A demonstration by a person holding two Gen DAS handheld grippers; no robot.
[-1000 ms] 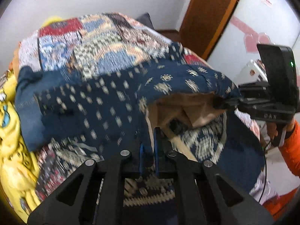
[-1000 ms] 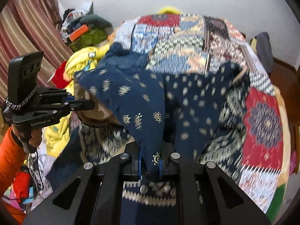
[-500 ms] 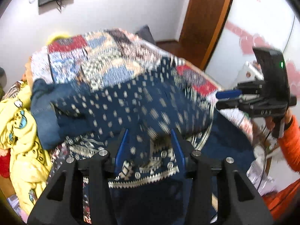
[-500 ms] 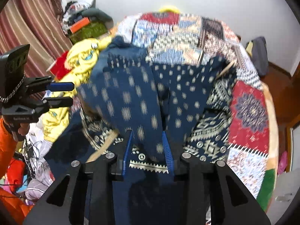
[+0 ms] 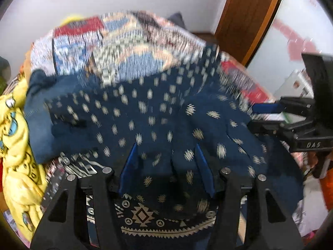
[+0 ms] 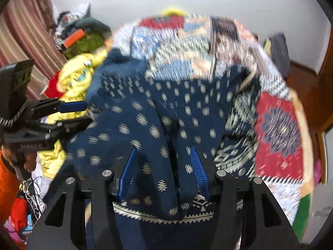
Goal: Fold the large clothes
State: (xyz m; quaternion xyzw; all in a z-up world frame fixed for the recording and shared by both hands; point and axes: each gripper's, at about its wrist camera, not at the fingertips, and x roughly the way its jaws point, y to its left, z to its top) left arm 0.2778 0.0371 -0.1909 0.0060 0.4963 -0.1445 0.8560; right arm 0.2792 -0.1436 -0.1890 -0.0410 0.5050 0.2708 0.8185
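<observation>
One garment here: dark navy with small cream motifs and a zigzag border at the hem, lying folded over on the quilt, right under and ahead of both sets of jaws. Left gripper is spread wide, gripping nothing. Right gripper, same deal, released, cloth loose between the pads. One yellow blanket off left.

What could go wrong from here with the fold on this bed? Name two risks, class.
1. Both hand-held grippers, left and right, are open, so the navy patterned garment lies loose and bunched; its fold may be uneven.
2. The yellow clothing sits against its edge and could snag in the next grasp.
</observation>
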